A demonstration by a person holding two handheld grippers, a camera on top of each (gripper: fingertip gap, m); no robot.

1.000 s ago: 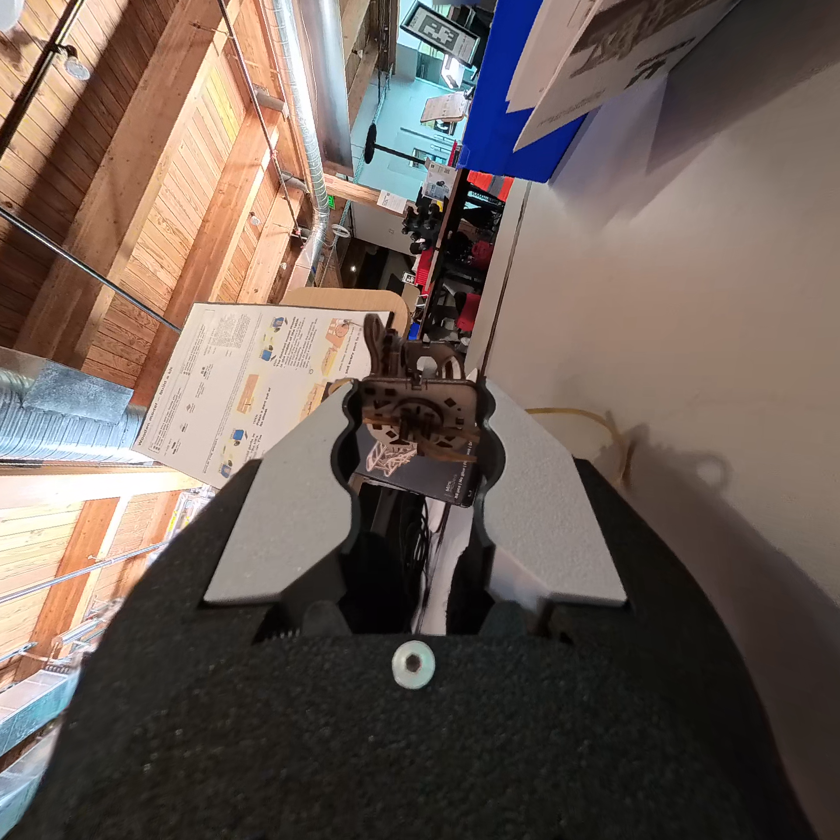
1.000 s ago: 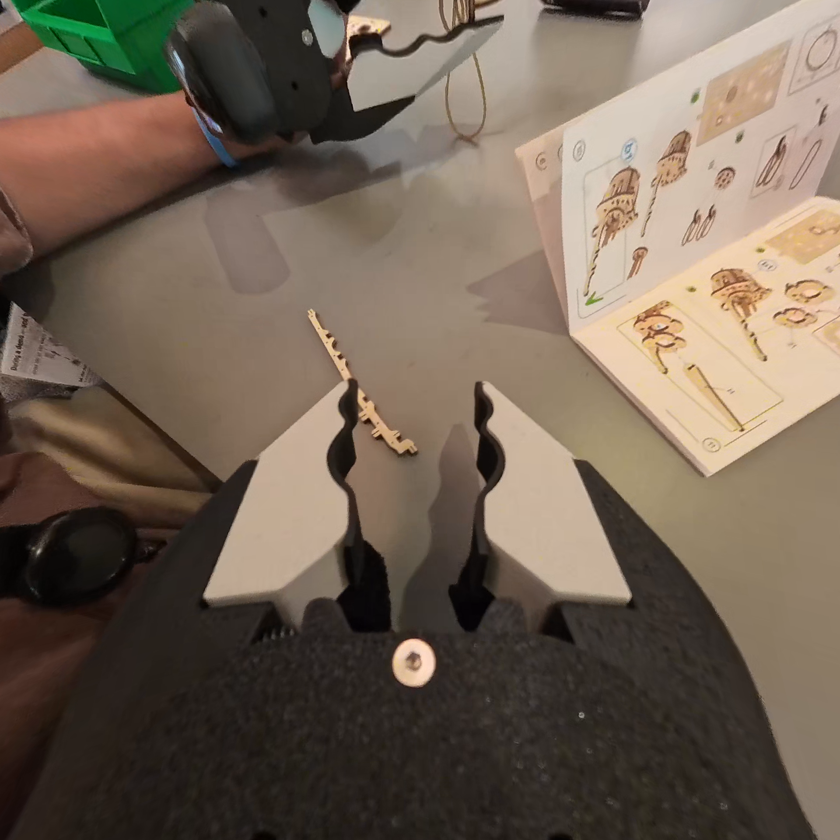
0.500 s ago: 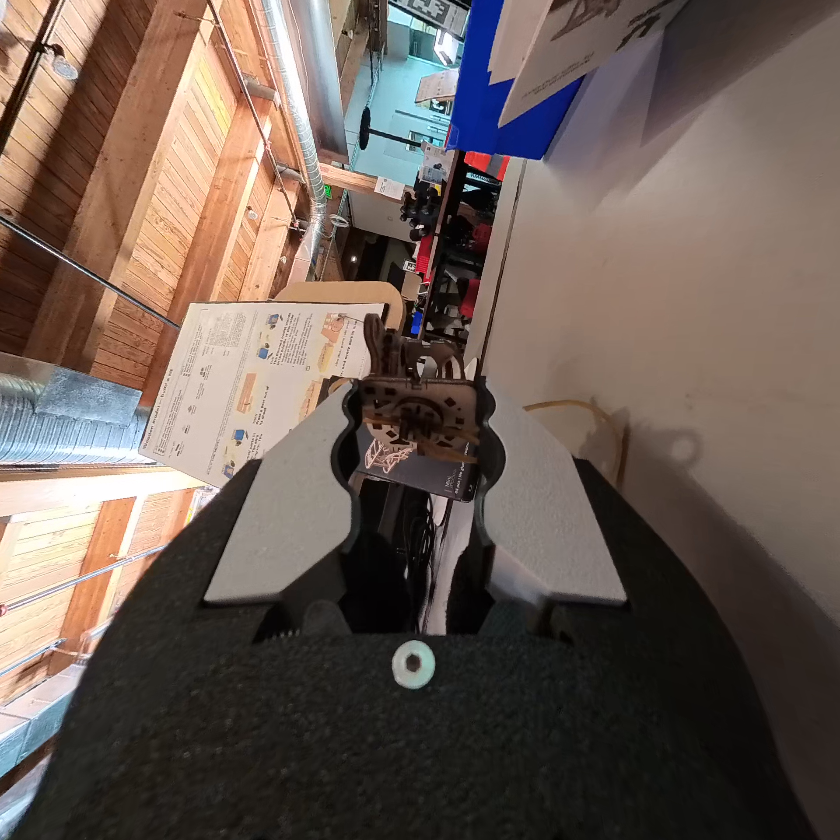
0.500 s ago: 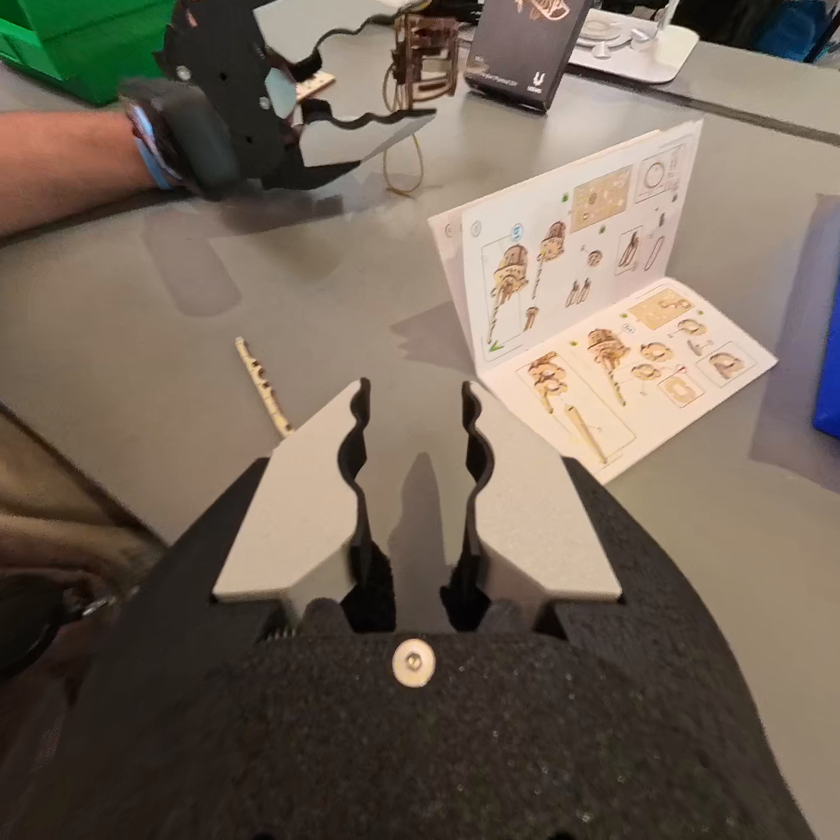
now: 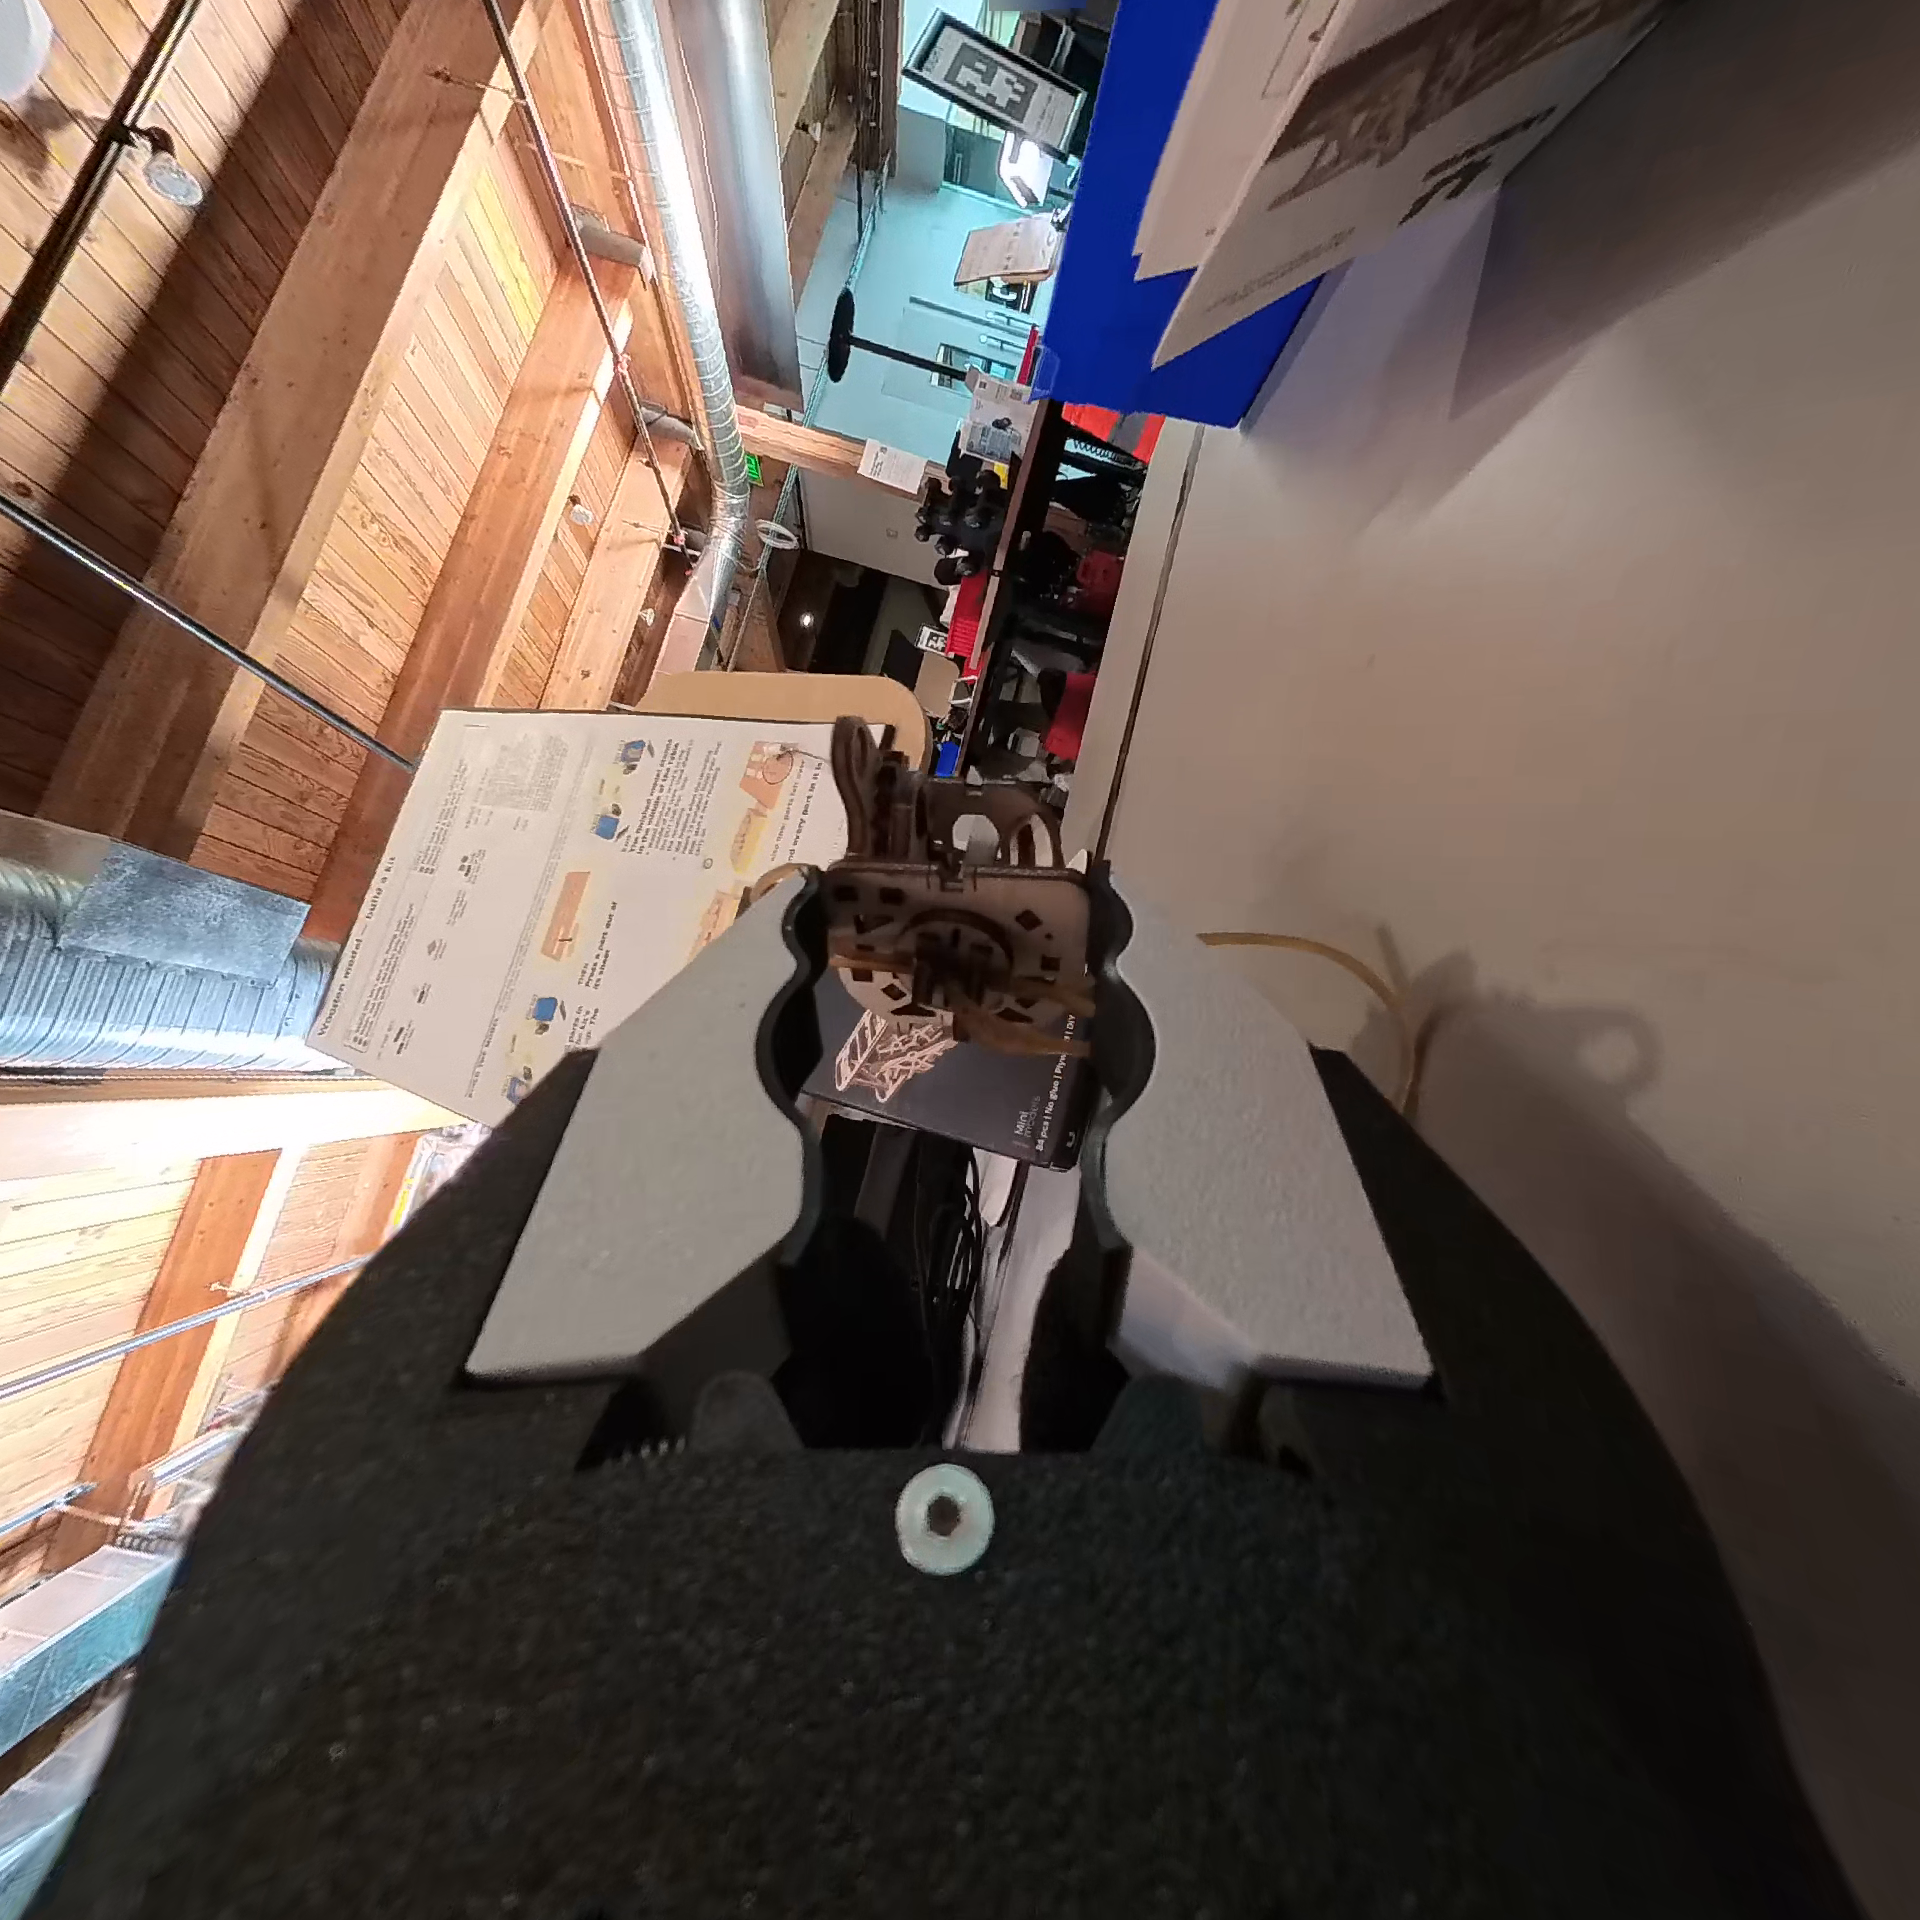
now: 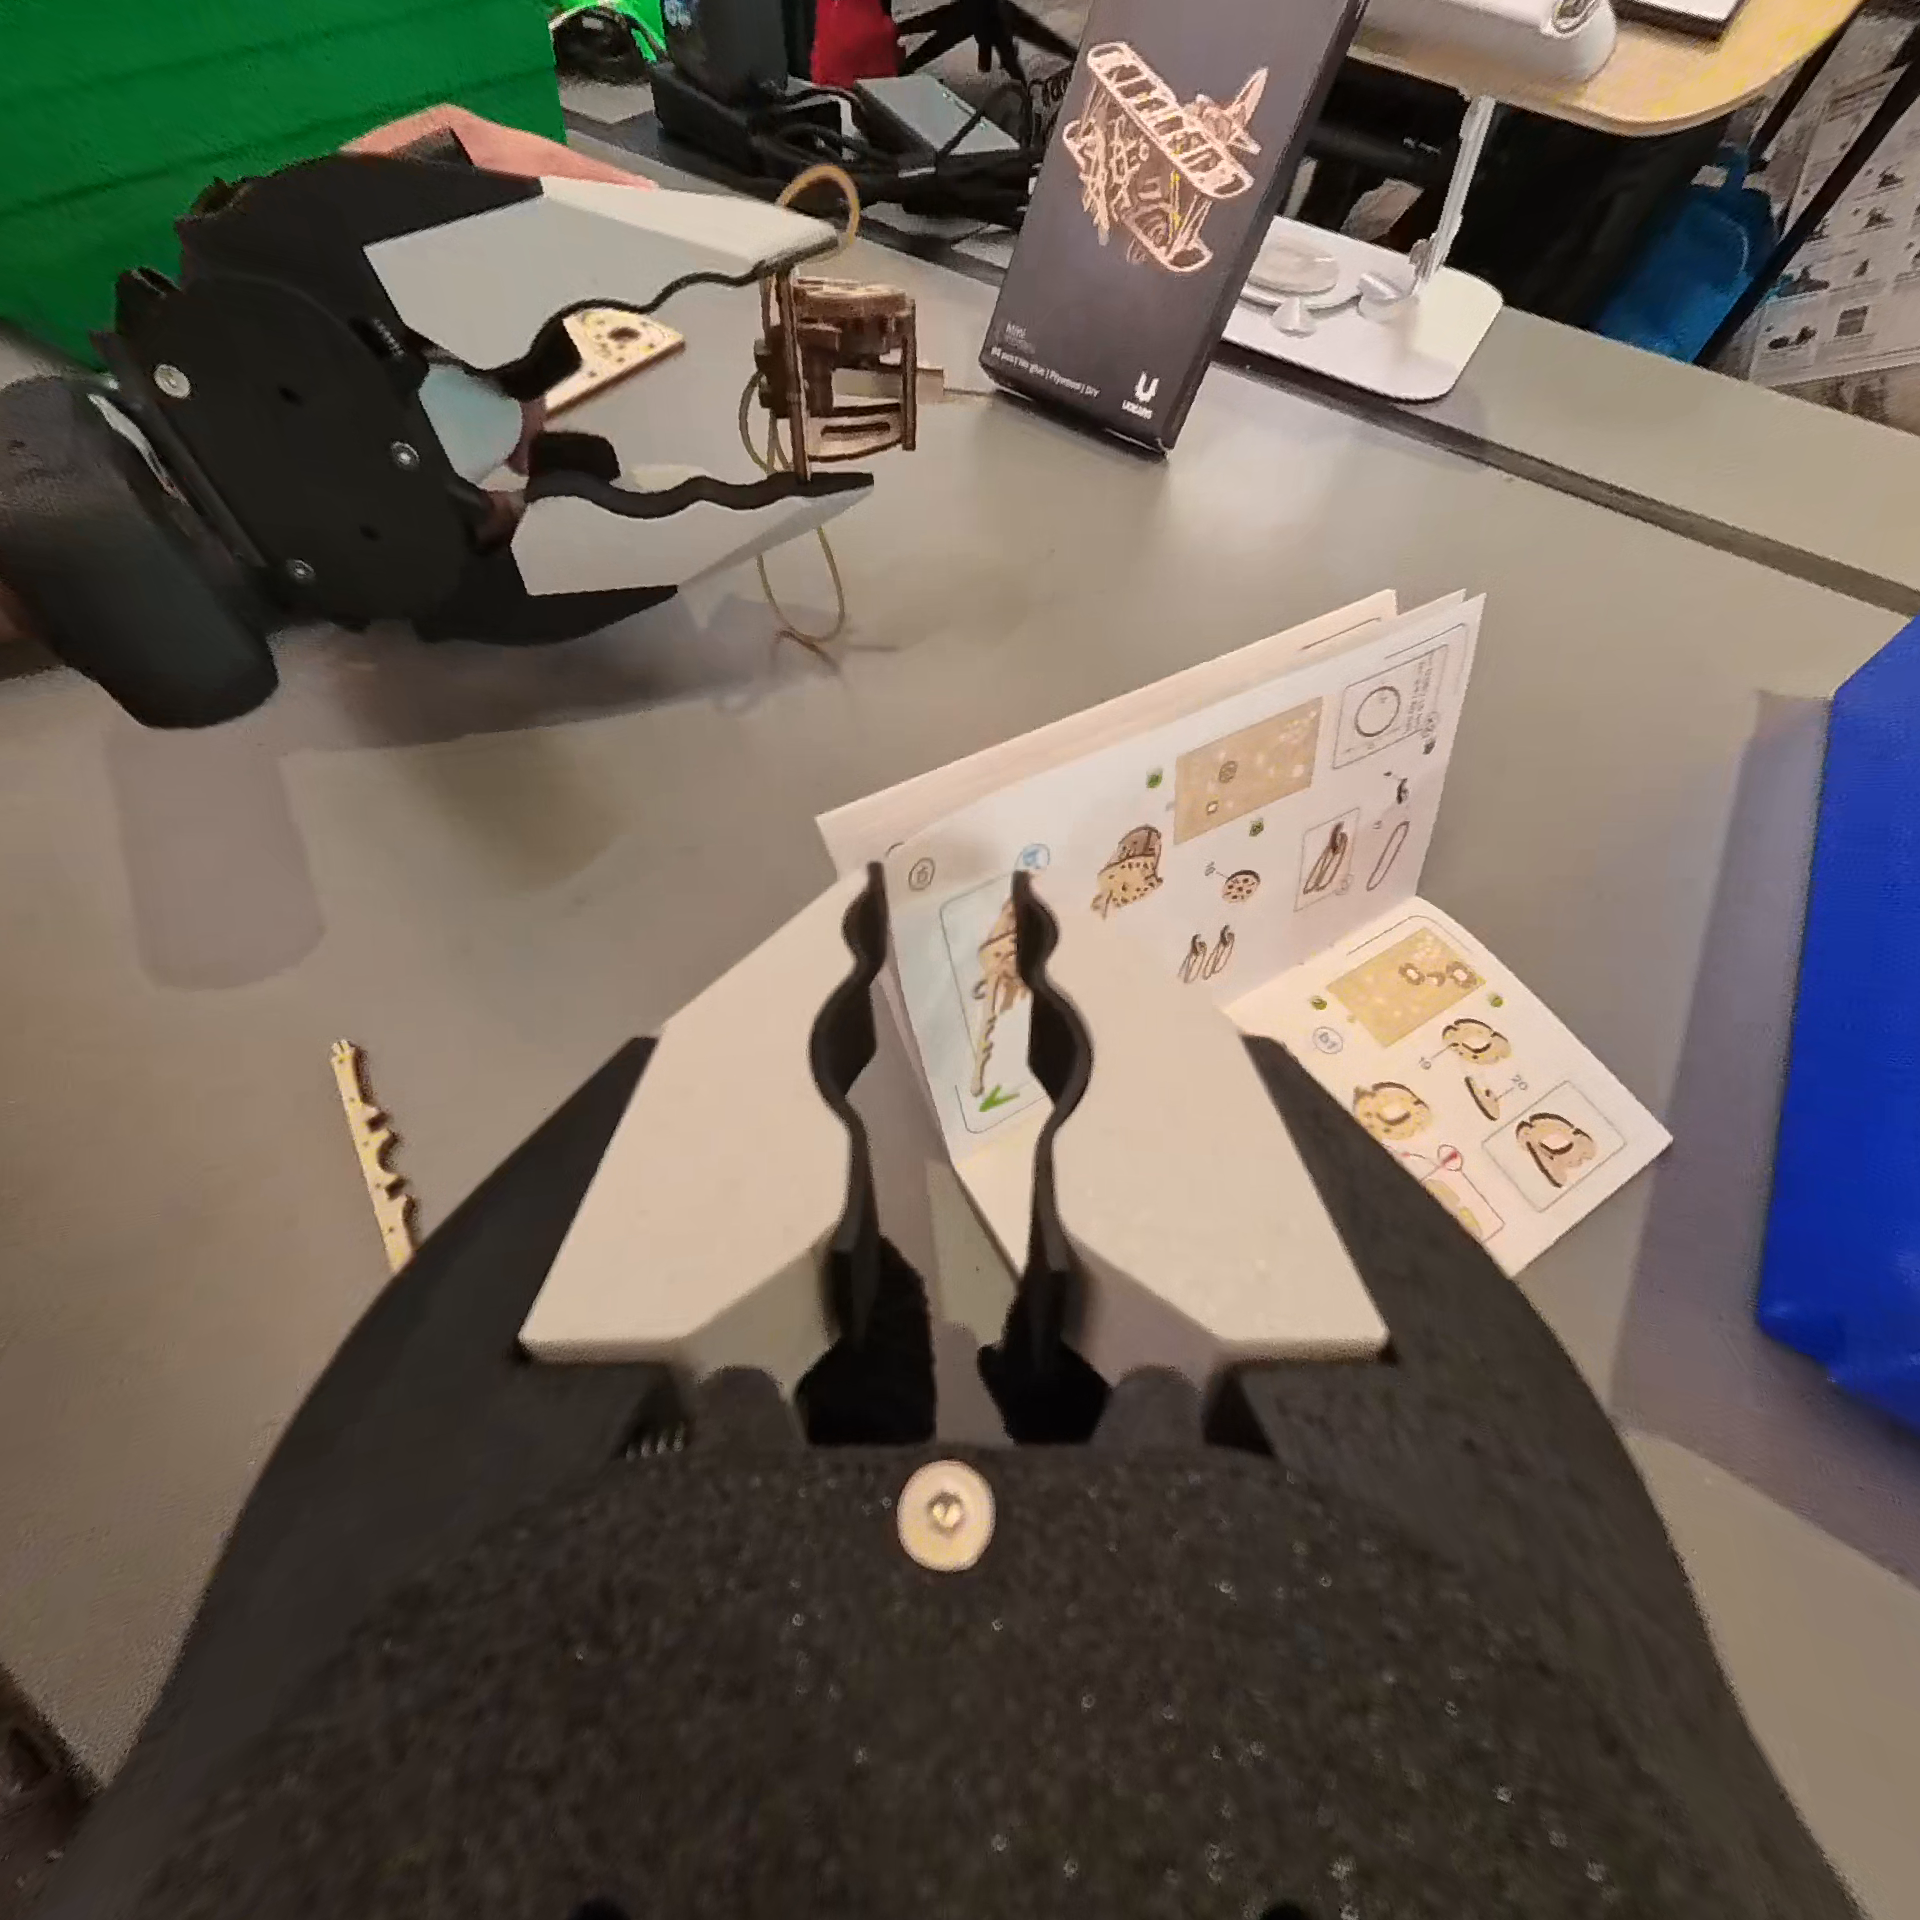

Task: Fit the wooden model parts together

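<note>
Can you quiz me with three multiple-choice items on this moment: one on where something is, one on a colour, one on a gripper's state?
1. Where does the loose notched wooden strip lie?
A. On the grey table, left of the right gripper
B. On the open booklet
C. Between the right gripper's fingers

2. What colour is the standing box with the plane picture?
A. Green
B. Black
C. White

3. What is the left gripper doing?
A. Open and empty
B. Lying on the table
C. Shut on the wooden model

Answers:
1. A, the strip lies flat on bare table beside the right gripper's left finger.
2. B, its face is black with a pale plane drawing.
3. C, both fingers press the model's sides, and it hangs clear of the table in the right wrist view.
</note>
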